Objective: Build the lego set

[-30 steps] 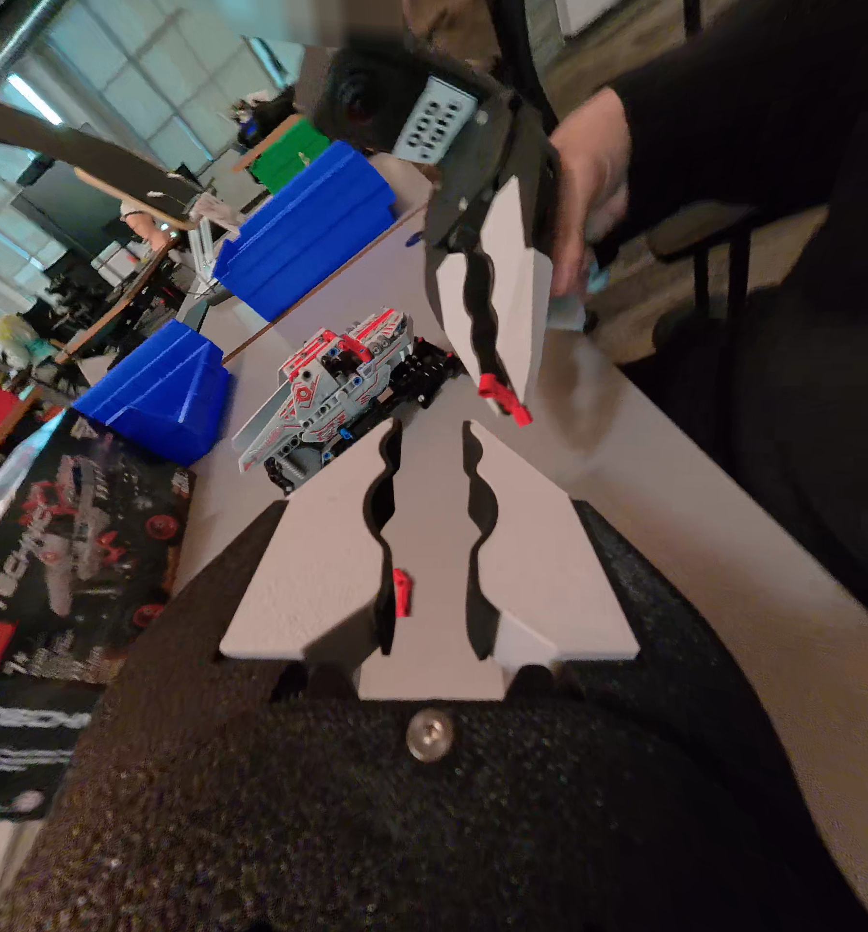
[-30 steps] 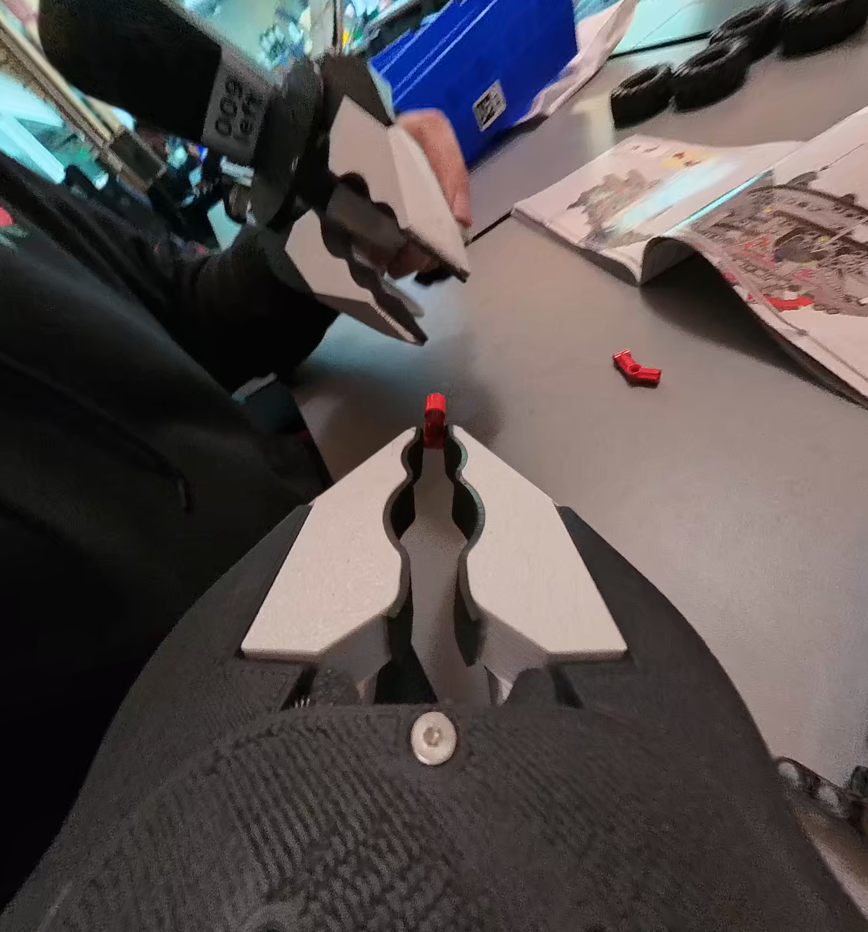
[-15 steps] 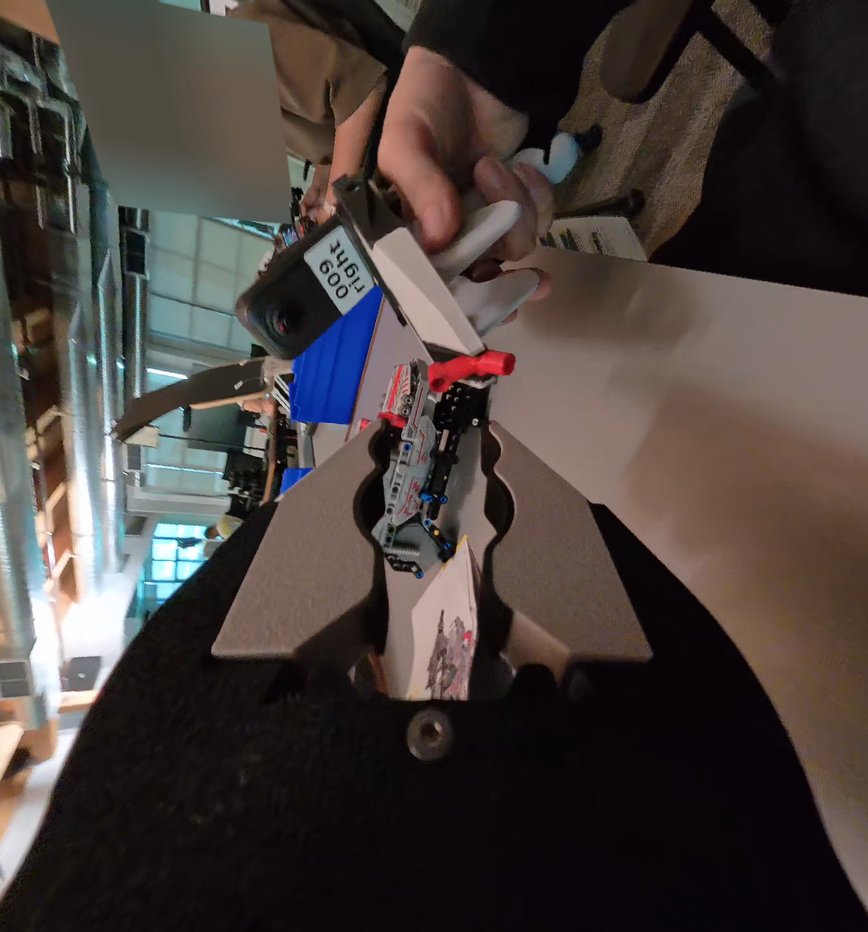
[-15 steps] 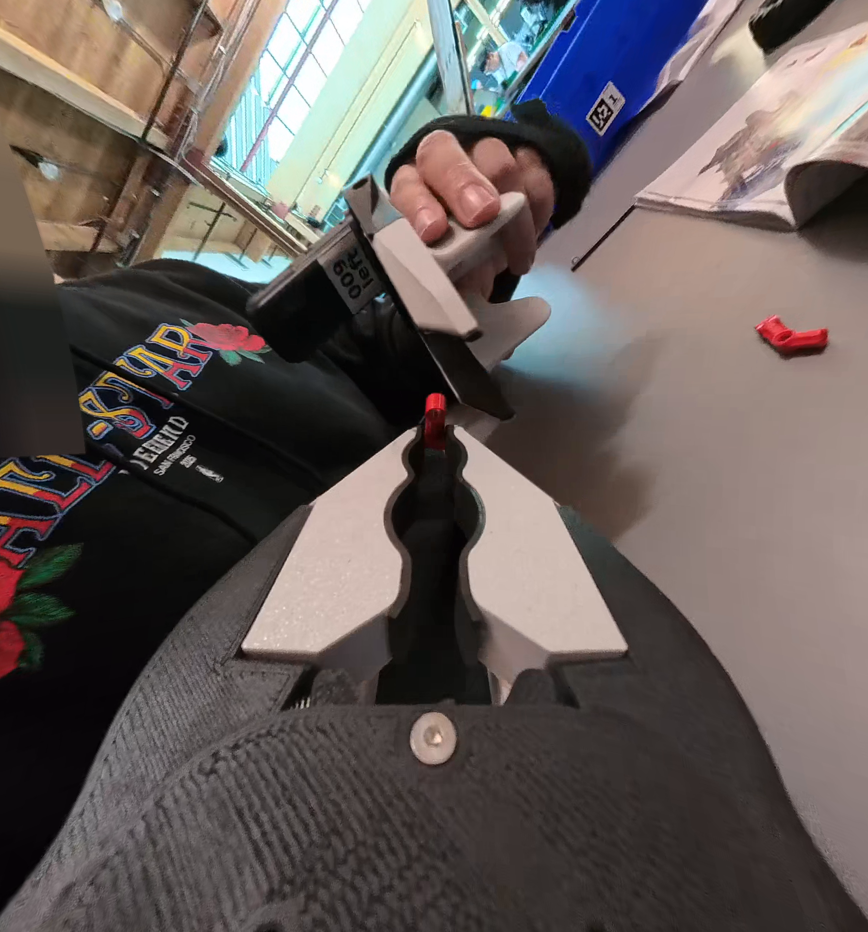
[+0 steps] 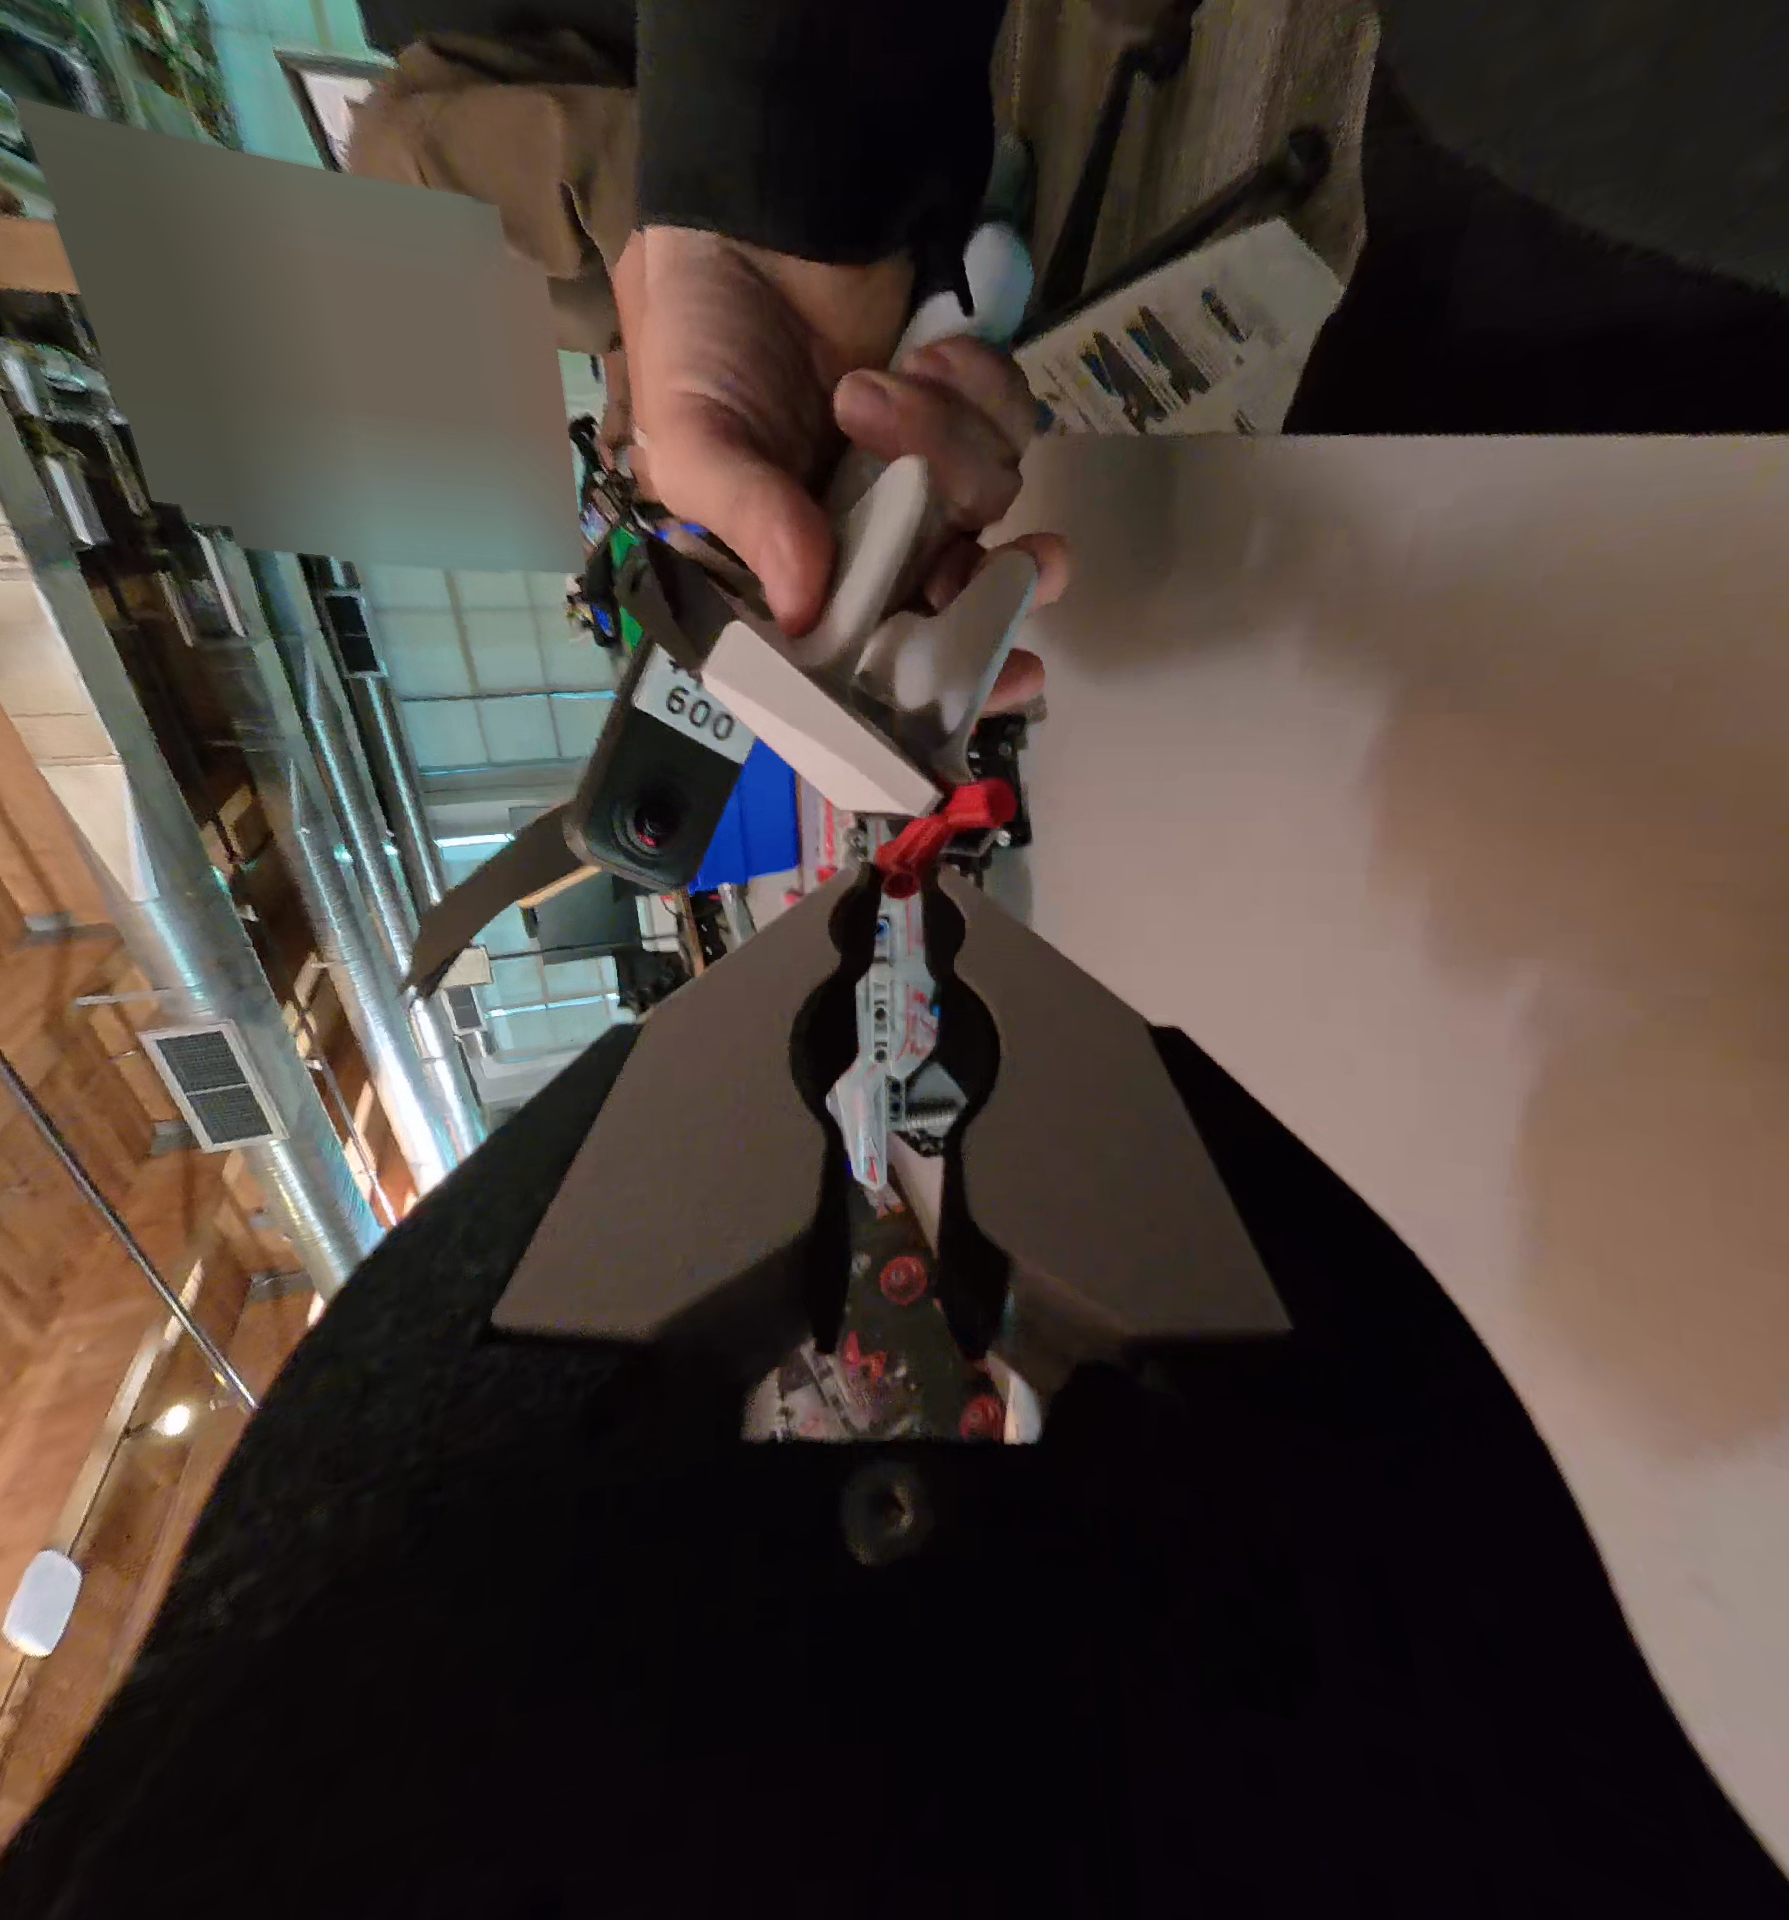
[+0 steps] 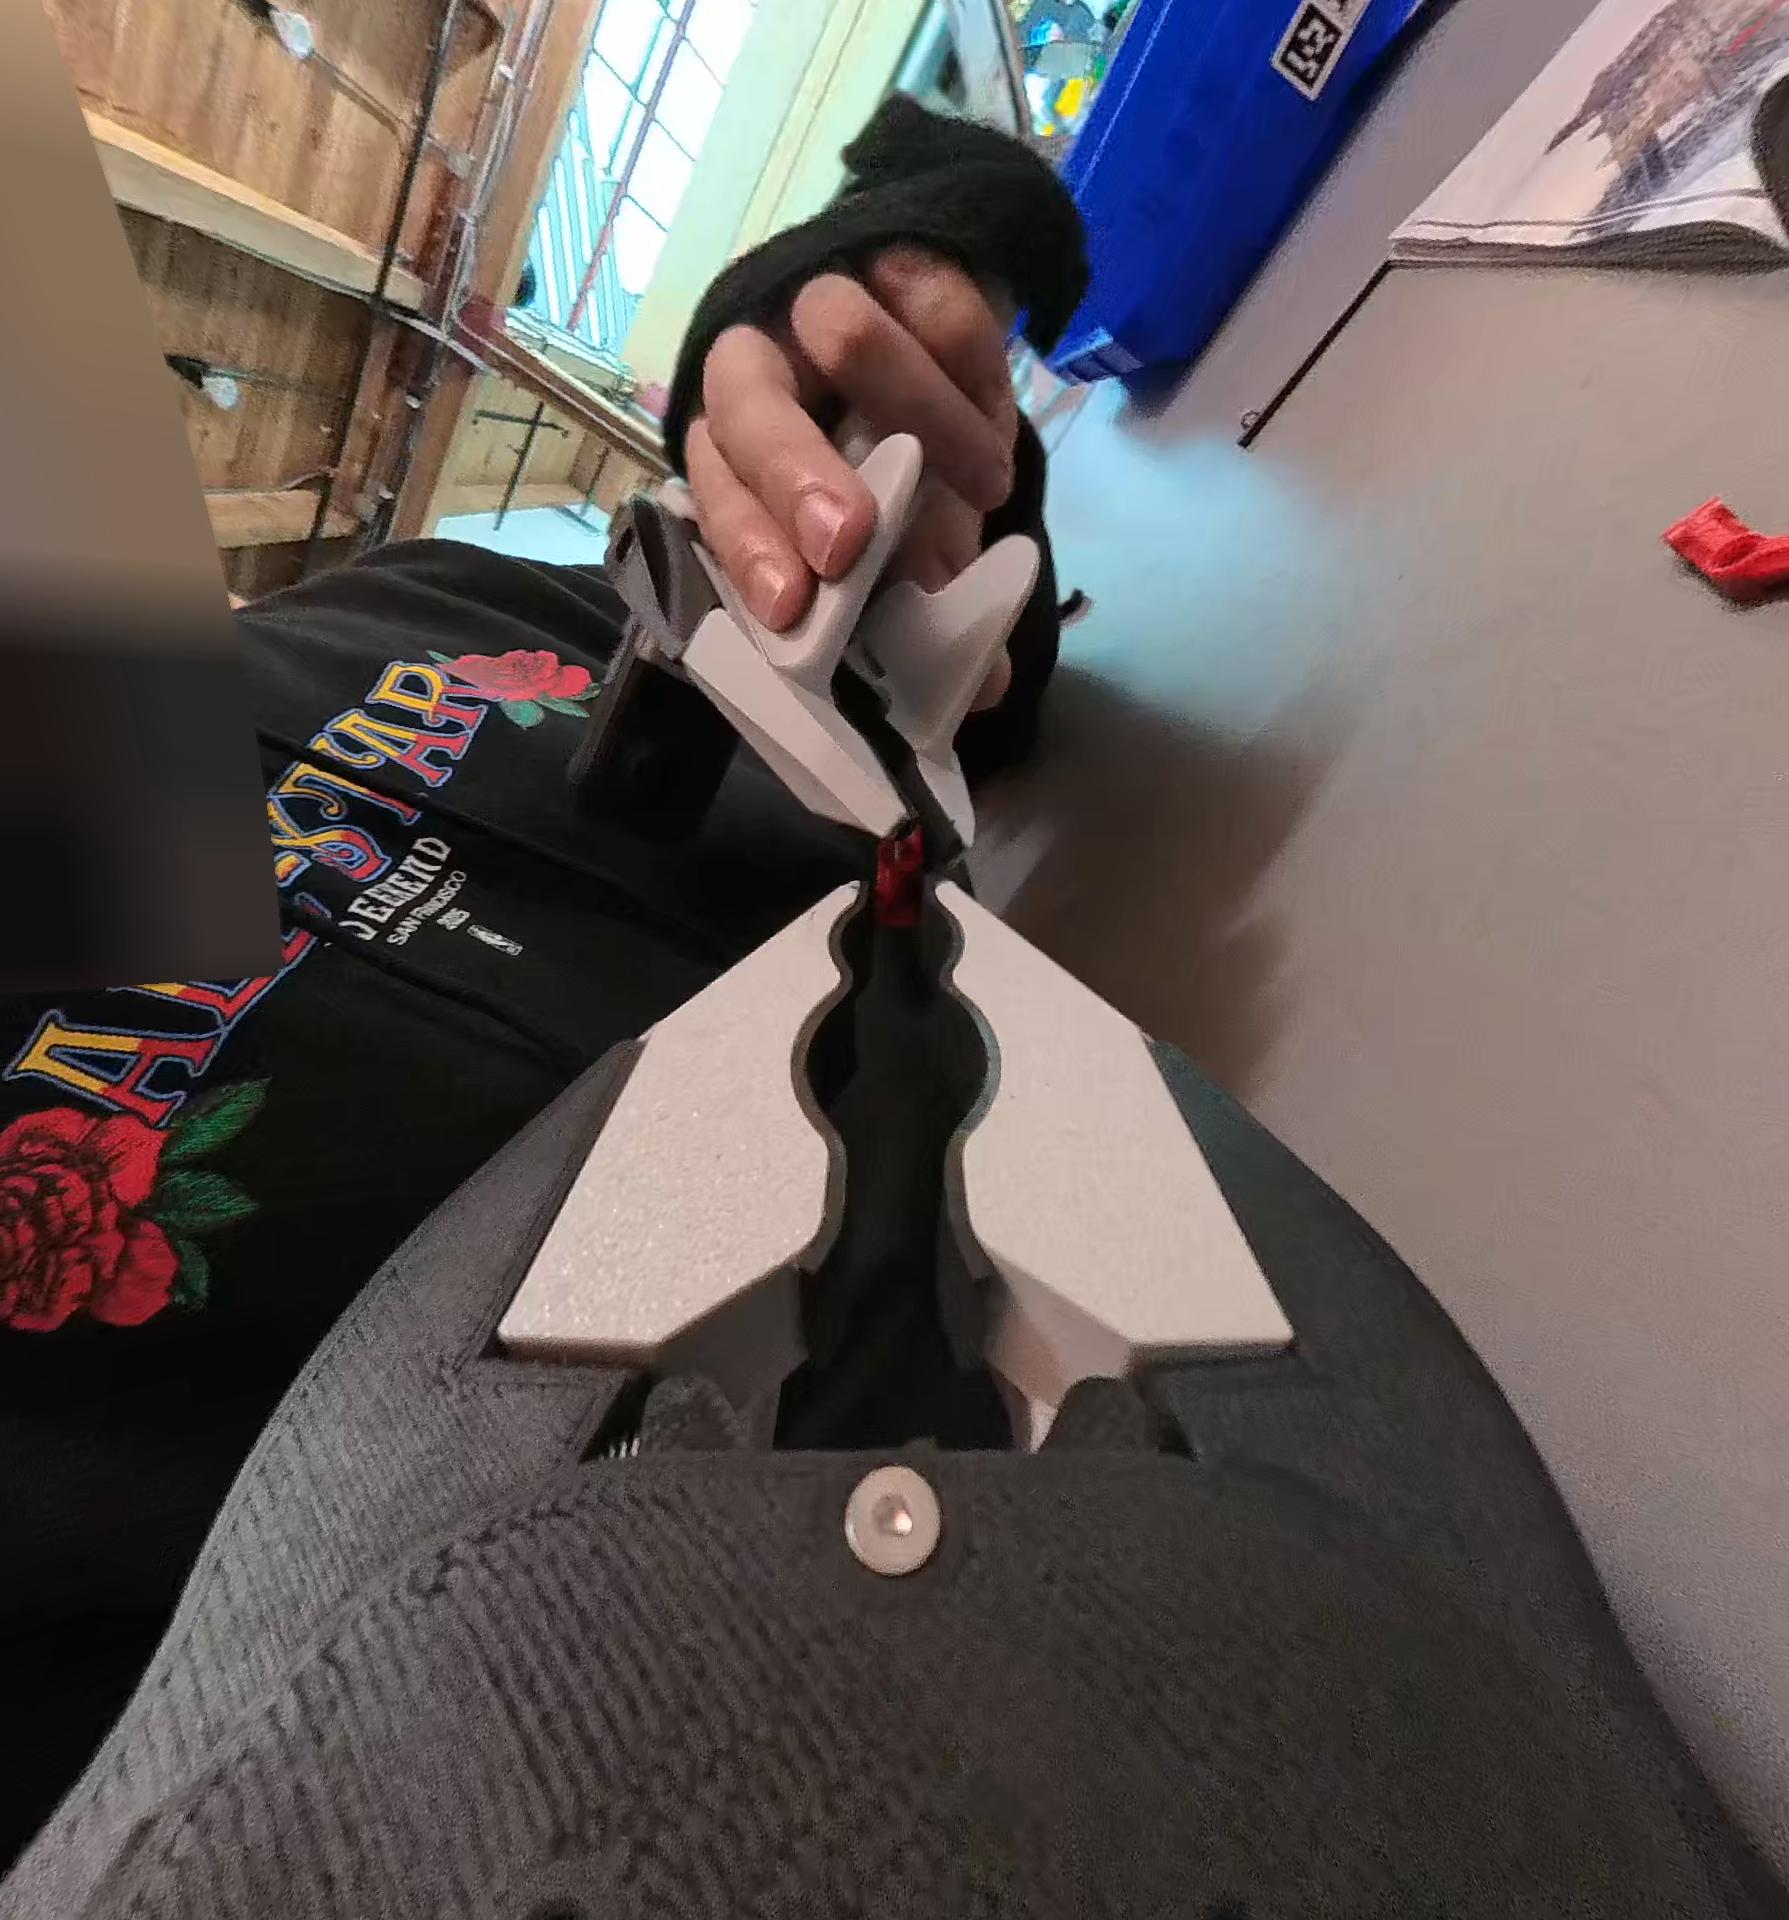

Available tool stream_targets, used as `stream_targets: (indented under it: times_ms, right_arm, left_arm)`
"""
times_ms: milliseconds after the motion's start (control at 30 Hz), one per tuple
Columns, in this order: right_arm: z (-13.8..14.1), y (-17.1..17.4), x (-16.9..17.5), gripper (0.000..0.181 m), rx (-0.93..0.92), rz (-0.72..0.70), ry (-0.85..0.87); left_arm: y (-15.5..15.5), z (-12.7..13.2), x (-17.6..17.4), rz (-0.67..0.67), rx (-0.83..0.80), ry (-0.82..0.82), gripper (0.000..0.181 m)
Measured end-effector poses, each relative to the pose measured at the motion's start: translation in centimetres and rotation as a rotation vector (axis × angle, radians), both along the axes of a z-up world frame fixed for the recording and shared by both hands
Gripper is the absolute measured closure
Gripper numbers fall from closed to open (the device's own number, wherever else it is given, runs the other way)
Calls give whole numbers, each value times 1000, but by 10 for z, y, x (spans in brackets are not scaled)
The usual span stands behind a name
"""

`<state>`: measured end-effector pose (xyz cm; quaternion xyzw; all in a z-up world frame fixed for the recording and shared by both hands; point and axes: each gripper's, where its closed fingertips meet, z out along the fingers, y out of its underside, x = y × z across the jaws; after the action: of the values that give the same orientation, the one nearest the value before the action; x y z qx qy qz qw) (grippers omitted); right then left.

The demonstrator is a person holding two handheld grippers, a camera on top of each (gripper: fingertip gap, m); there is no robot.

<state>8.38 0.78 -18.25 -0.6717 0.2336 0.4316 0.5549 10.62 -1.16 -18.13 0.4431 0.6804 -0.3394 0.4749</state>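
A small red angled lego connector [image 5: 937,831] is held up in the air between both grippers. My right gripper [image 6: 898,899] is shut on it, and the piece [image 6: 898,883] pokes out of its tips. My left gripper [image 5: 895,888] has its jaws narrowed onto the connector's lower end. In the right wrist view the left gripper [image 6: 921,831] meets the piece tip to tip from above. In the left wrist view the right gripper [image 5: 947,816] comes in from the upper left. The grey-and-red lego model [image 5: 885,1039] shows behind, through the gap between the left fingers.
A second red connector [image 6: 1757,556] lies on the grey table [image 6: 1492,935]. An open instruction booklet [image 6: 1648,135] and a blue bin [image 6: 1212,156] are at the back. The person's black sweatshirt [image 6: 246,1039] is close behind the grippers. The lego box [image 5: 890,1299] is below the left fingers. Both grippers' tips are roughly 15 cm from the grey-and-red lego model [image 5: 885,1039].
The left gripper rolled over, came up to the right gripper's tips and closed from wide open onto the red connector. The right gripper kept its hold and turned toward the person.
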Motion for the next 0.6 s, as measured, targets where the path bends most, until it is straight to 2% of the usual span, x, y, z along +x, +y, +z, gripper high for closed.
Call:
stream_targets:
  times_ms: [100,333,467,600]
  right_arm:
    - [-5,0,8,174,-42,-57,-23]
    - [-12,-1,33,167,-185,-276,-225]
    - [-10,3,46,163,-198,-419,-263]
    - [-14,13,45,166,-176,-440,-226]
  left_arm:
    - [1,-7,9,81,35,29,176]
    - [9,-16,33,282,65,209,176]
    - [12,-12,47,372,40,166,177]
    - [11,-6,53,405,-10,127,177]
